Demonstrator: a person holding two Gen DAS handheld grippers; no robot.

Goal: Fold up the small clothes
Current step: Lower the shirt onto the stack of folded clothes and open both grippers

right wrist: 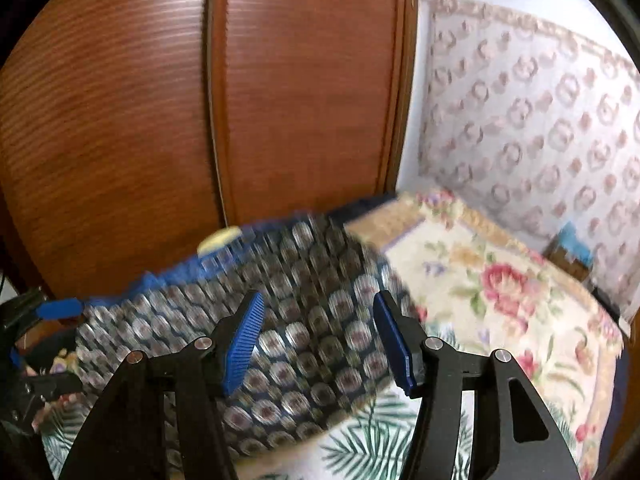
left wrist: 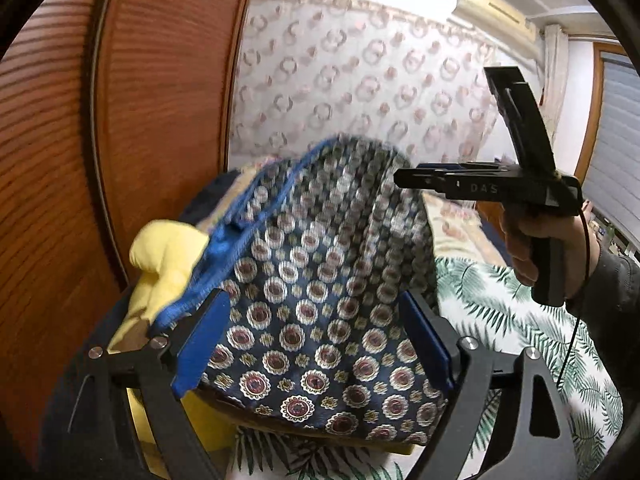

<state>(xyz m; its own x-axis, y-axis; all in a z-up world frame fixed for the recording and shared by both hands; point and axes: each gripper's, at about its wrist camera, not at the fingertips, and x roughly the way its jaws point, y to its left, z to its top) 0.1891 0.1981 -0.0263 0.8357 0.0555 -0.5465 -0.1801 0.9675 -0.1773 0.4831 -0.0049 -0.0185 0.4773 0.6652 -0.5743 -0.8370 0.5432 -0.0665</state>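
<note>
Blue-padded fingers [left wrist: 200,344] of the left gripper [left wrist: 312,344] stand spread apart, released, with a navy patterned garment [left wrist: 312,300] lying between them on the bed [left wrist: 520,320]. The right gripper [right wrist: 320,340] is also spread wide and grasps nothing, hovering just above the same garment. Only the left view shows the person's right hand [left wrist: 520,240] raised, holding its gripper level over the cloth, and a yellow cloth [left wrist: 164,264] under the garment. The right view alone shows a floral blanket [right wrist: 500,280].
</note>
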